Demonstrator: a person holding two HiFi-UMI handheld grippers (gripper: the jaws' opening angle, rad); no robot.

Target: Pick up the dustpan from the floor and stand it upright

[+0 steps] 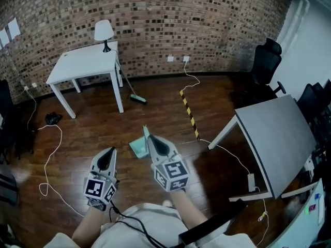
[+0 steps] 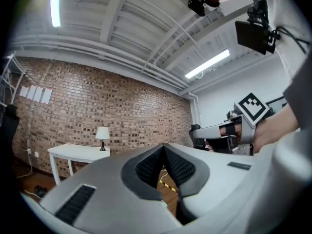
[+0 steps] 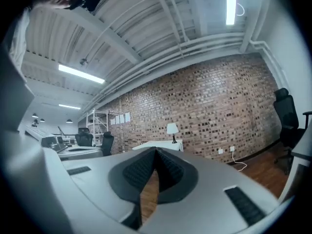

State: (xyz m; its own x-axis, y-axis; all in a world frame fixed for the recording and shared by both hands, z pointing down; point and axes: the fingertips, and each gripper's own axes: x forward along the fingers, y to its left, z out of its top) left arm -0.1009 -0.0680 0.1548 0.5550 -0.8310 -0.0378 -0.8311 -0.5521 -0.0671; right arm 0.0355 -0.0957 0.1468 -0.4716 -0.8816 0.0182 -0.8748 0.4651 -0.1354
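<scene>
Both claws were closed and held nothing. The left claw had its jaws together at the tip, and in its own view only floorboards showed below them. The right claw was pressed shut in the same way. Both pointed level, well above the floor.

The teal dustpan was on the boards just ahead of us, between the two claws in the head view. Its thin handle ran away from us, and the right claw covered its near edge. We could not tell for certain whether it lay flat or already stood.

Taking it as lying flat, we judged that the approach came first, and that three things would make it go well:
- Open one claw wide before going down.
- Tip that claw towards the floor.
- Grip the handle rather than the thin pan lip, which would probably slip.

Lifting by the handle should let the pan swing under it and settle on its edge. The broom by the white bench and the loose cable were well apart from this spot.
</scene>
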